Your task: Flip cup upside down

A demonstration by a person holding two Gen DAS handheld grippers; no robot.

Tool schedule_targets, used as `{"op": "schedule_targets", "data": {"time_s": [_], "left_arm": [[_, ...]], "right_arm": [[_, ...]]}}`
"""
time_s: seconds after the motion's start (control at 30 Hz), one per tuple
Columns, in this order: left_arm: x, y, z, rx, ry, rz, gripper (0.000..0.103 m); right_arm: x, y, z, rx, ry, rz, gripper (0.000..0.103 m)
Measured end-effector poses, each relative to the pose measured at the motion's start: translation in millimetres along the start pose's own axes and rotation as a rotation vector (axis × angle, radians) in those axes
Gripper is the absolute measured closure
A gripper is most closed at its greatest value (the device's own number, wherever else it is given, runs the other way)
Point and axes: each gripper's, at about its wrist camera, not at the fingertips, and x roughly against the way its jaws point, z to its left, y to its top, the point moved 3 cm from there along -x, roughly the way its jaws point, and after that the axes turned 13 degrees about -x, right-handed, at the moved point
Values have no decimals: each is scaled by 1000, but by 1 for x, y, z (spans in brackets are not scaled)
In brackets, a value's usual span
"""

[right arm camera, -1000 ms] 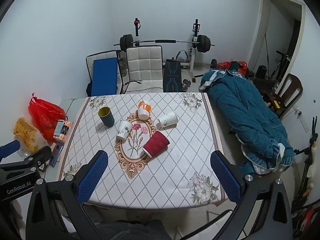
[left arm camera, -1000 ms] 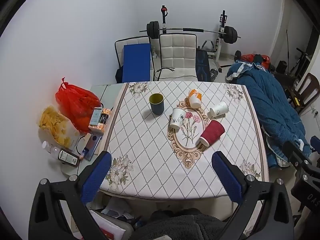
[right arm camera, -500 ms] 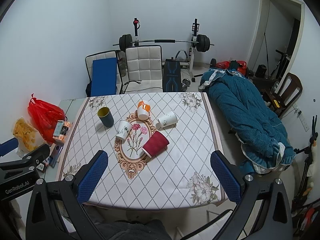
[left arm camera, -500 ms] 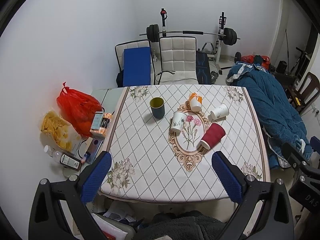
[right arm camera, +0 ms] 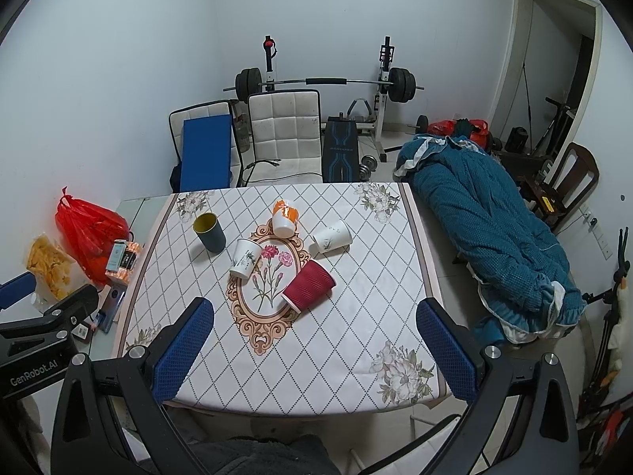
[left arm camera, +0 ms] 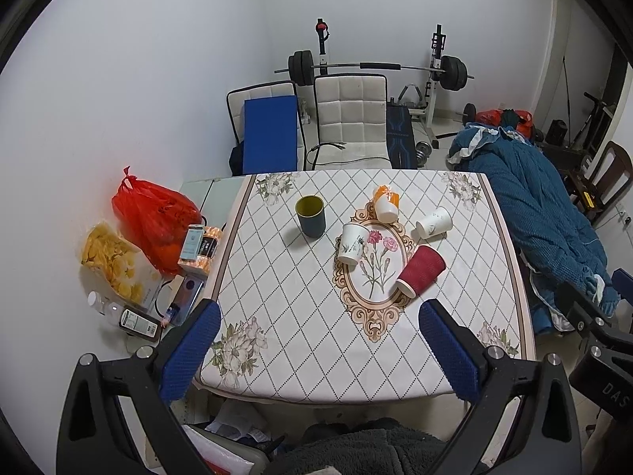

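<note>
Several cups are on the patterned table [left arm camera: 300, 340] [right arm camera: 356, 340]. A dark blue cup [left arm camera: 311, 215] [right arm camera: 209, 232] stands upright at the left. A white flowered cup [left arm camera: 351, 244] [right arm camera: 245, 258], an orange-and-white cup [left arm camera: 386, 203] [right arm camera: 284, 218], a white cup [left arm camera: 434, 223] [right arm camera: 332, 236] and a red ribbed cup [left arm camera: 421, 271] [right arm camera: 309, 285] lie on their sides. My left gripper [left arm camera: 320, 350] is open and empty, held high above the table's near edge. My right gripper [right arm camera: 314, 348] is open and empty too, also well short of the cups.
A red bag [left arm camera: 154, 217], a snack bag [left arm camera: 114, 263] and small boxes sit on a side surface left of the table. Chairs [left arm camera: 350, 118] and a barbell rack stand behind. A blue quilt [right arm camera: 494, 217] lies at the right.
Both grippers have drawn back and up slightly; the table appears a little smaller and lower in the left wrist view. The cups have not moved.
</note>
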Motion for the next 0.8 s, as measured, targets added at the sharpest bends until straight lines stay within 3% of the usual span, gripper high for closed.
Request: {"op": "schedule_targets", "data": {"time_s": [0.63, 0.8], "left_arm": [[5, 24, 4, 1, 2, -17, 0], [4, 18, 0, 6, 2, -27, 0]], "right_arm": [[-1, 6, 2, -7, 1, -6, 0], [0, 6, 1, -6, 1, -8, 0]]}}
